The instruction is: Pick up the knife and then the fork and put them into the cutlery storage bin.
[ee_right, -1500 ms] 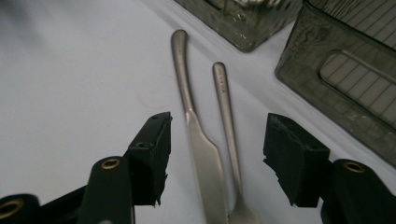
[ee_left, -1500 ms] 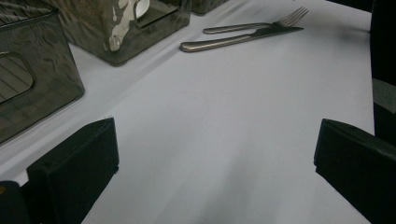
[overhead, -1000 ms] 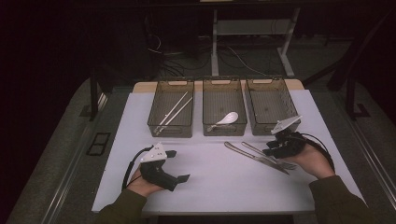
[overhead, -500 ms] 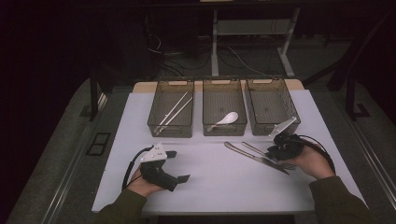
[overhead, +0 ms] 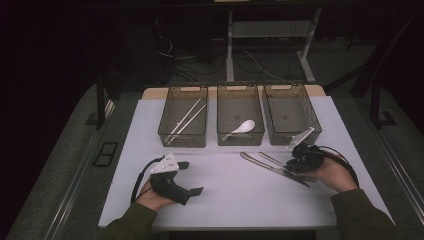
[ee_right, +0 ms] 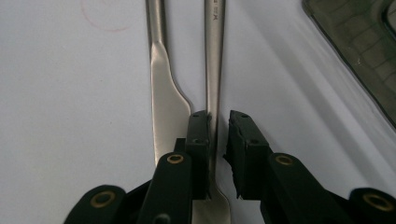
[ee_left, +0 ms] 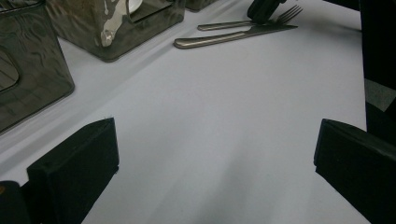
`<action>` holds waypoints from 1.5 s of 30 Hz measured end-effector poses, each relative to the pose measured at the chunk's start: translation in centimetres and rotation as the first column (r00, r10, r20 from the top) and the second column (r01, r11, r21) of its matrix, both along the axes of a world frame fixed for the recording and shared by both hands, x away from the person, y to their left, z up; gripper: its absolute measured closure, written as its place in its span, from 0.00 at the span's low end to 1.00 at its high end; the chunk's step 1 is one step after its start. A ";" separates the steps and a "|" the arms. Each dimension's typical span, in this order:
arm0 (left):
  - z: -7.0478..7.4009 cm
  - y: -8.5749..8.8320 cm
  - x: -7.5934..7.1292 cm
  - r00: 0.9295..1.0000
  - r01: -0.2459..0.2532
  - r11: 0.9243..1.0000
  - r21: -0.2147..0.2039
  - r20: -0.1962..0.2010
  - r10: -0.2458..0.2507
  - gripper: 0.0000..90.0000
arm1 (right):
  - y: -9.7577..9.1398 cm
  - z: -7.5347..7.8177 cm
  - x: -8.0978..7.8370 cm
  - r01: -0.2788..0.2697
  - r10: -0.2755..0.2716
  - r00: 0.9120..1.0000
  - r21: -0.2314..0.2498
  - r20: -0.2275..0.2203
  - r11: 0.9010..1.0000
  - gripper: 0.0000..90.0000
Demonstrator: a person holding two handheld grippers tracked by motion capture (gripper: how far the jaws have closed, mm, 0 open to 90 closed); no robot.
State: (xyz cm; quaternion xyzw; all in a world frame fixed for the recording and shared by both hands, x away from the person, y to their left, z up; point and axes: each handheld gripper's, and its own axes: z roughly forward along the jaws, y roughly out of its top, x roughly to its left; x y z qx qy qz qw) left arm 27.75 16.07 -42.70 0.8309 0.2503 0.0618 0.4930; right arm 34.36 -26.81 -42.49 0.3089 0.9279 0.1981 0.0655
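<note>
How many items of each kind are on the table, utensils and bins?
Bins: 3
Chopsticks: 2
White spoon: 1
Knife: 1
Fork: 1
Total: 8

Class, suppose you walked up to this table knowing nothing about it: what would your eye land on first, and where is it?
First, the three smoky bins in a row at the table's far side: chopsticks in the left one, a white spoon in the middle one. Then the fork and knife lying side by side at the near right, where the right gripper has just been closing around the fork's neck.
</note>
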 end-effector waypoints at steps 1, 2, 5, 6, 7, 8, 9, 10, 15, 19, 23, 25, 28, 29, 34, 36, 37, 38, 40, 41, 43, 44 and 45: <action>0.0 0.0 0.0 1.000 -0.001 1.000 0.001 0.000 0.001 0.00 | 0.0 0.0 0.0 -0.008 0.008 1.000 -0.004 0.003 1.000 0.86; 0.0 0.0 0.0 1.000 -0.001 1.000 0.000 0.000 0.001 0.00 | 0.0 -0.1 0.0 -0.011 0.011 1.000 -0.012 0.009 1.000 0.87; 0.0 0.0 0.0 1.000 -0.001 1.000 0.000 -0.001 0.001 0.00 | 0.1 -0.1 0.1 -0.012 0.013 1.000 -0.021 0.012 1.000 0.88; 0.0 0.0 0.0 1.000 -0.001 1.000 0.000 -0.002 0.001 0.00 | 0.1 -0.1 0.1 -0.012 0.012 1.000 -0.021 0.013 1.000 0.89; 0.0 0.0 0.0 1.000 -0.001 1.000 0.002 -0.003 0.001 0.00 | 0.1 -0.2 0.2 -0.011 0.012 1.000 -0.019 0.010 1.000 0.89; 0.0 0.0 0.0 1.000 0.000 1.000 0.002 -0.004 0.000 0.00 | 0.1 -0.2 0.2 -0.013 0.013 1.000 -0.020 0.010 1.000 0.89; 0.0 0.0 0.0 1.000 0.001 1.000 0.005 -0.006 -0.001 0.00 | 0.1 -0.2 0.2 -0.014 0.014 1.000 -0.022 0.010 1.000 0.89; 0.0 0.0 0.0 1.000 0.002 1.000 0.004 -0.007 -0.002 0.00 | 0.1 -0.2 0.2 -0.013 0.014 1.000 -0.022 0.008 1.000 0.89; -0.1 -0.1 0.0 1.000 0.003 1.000 0.006 -0.013 -0.003 0.00 | 0.4 -0.1 0.3 -0.023 0.023 1.000 -0.047 0.002 0.999 0.90; -0.1 -0.1 0.0 1.000 0.004 1.000 0.007 -0.015 -0.004 0.00 | 0.8 0.0 0.8 -0.033 0.031 0.999 -0.083 -0.024 0.996 0.90; -0.1 -0.1 0.1 1.000 0.004 1.000 0.005 -0.019 -0.004 0.00 | 1.1 0.2 1.2 -0.043 0.037 0.998 -0.099 -0.058 0.994 0.91; -0.2 -0.1 0.1 1.000 0.004 1.000 0.005 -0.021 -0.004 0.00 | 1.2 0.2 1.5 -0.045 0.037 0.997 -0.112 -0.071 0.993 0.92; -0.1 -0.1 0.0 1.000 0.006 1.000 0.006 -0.019 -0.005 0.00 | 1.4 0.3 1.8 -0.051 0.039 0.995 -0.129 -0.091 0.990 0.93; -0.1 -0.1 0.0 1.000 0.004 1.000 0.004 -0.019 -0.004 0.00 | 1.5 0.3 1.8 -0.053 0.041 0.995 -0.131 -0.096 0.990 0.93; -0.1 -0.1 0.0 1.000 0.006 1.000 0.005 -0.019 -0.006 0.00 | 1.4 0.3 1.9 -0.047 0.035 0.995 -0.130 -0.095 0.990 0.93; -0.1 -0.1 0.0 1.000 0.007 1.000 0.003 -0.019 -0.007 0.00 | 1.3 0.3 1.9 -0.043 0.031 0.995 -0.121 -0.096 0.992 0.93; -0.1 -0.1 0.0 1.000 0.007 1.000 0.000 -0.018 -0.007 0.00 | 1.2 0.3 1.9 -0.038 0.027 0.995 -0.116 -0.101 0.993 0.93; -0.1 -0.1 0.0 1.000 0.006 1.000 -0.001 -0.019 -0.006 0.00 | 1.1 0.3 1.9 -0.037 0.025 0.994 -0.110 -0.104 0.993 0.93; -0.1 -0.1 0.0 1.000 0.008 1.000 0.002 -0.021 -0.008 0.00 | 0.9 0.4 1.8 -0.037 0.026 0.994 -0.106 -0.103 0.994 0.93; -0.1 -0.1 0.0 1.000 0.008 1.000 0.000 -0.019 -0.008 0.00 | 0.9 0.4 1.7 -0.037 0.026 0.994 -0.103 -0.105 0.994 0.93; -0.1 -0.1 0.0 1.000 0.009 1.000 0.004 -0.019 -0.009 0.00 | 0.7 0.5 1.6 -0.035 0.025 0.994 -0.090 -0.103 0.995 0.93; -0.1 -0.1 0.0 1.000 0.009 1.000 0.003 -0.019 -0.009 0.00 | 0.5 0.6 1.5 -0.038 0.029 0.994 -0.085 -0.102 0.996 0.93; -0.1 -0.1 0.0 1.000 0.010 1.000 0.004 -0.018 -0.010 0.00 | 0.5 0.7 1.5 -0.035 0.027 0.994 -0.075 -0.101 0.997 0.93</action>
